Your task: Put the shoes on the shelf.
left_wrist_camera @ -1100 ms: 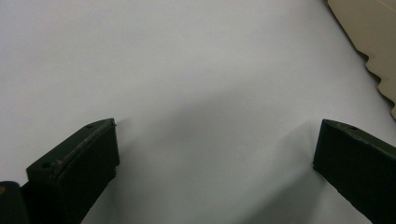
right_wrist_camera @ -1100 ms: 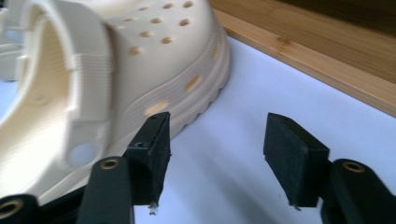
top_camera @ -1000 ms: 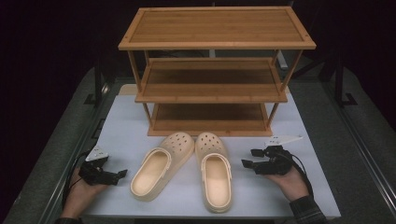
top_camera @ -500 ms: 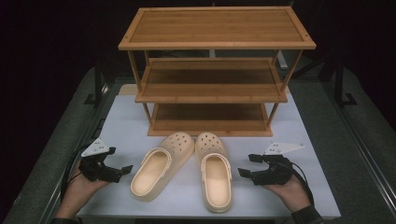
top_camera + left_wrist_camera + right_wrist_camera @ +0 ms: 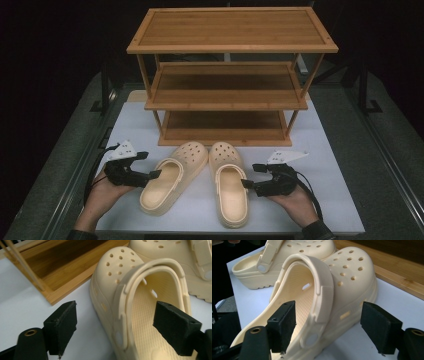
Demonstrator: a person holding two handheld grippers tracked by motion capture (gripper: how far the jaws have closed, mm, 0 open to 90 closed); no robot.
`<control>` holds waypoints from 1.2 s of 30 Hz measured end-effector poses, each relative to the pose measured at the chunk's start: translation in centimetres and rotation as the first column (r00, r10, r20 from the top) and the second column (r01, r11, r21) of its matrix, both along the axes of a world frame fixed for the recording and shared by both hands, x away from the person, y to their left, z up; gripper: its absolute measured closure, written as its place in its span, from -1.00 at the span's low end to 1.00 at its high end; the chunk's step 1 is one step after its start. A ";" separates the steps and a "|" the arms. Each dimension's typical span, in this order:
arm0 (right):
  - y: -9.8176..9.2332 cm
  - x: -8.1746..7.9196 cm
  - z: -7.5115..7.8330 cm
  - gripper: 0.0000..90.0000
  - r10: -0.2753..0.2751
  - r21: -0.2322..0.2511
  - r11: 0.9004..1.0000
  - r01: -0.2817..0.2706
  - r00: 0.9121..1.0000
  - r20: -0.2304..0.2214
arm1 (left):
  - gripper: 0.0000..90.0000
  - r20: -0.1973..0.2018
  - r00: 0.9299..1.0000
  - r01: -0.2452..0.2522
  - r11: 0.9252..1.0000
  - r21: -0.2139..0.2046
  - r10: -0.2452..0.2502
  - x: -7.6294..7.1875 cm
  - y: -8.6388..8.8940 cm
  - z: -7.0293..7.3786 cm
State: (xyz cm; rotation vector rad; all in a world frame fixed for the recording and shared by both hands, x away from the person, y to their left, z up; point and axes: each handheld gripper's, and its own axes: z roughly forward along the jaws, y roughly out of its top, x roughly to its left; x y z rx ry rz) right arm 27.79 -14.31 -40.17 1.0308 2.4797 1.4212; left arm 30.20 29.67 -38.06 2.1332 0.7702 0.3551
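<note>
While both jaws are standing apart, we are straddling each clog's [image 5: 170, 184] outer sidewall, left gripper [image 5: 148, 168] closing.

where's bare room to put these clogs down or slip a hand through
Free: all three rack shelves, and the white mat beside each rack leg. Crowded: the near middle, where both clogs lie side by side between the left gripper and right gripper.

Bare hands, black handheld grippers

Each black two-jaw gripper, left [image 5: 148, 165] and right [image 5: 248, 176], carries a grey three-cornered plate [image 5: 121, 149], square foam-faced pads [image 5: 282, 325], brass-ringed screw holes and a trailing black cable [image 5: 309, 189]; dark cuffs at the wrists.
</note>
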 end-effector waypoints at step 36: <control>2.0 1.5 -0.2 0.53 -0.020 -0.073 0.997 0.023 0.999 0.040 | 0.61 0.006 1.000 0.013 0.994 0.112 -0.013 1.5 -3.1 -1.4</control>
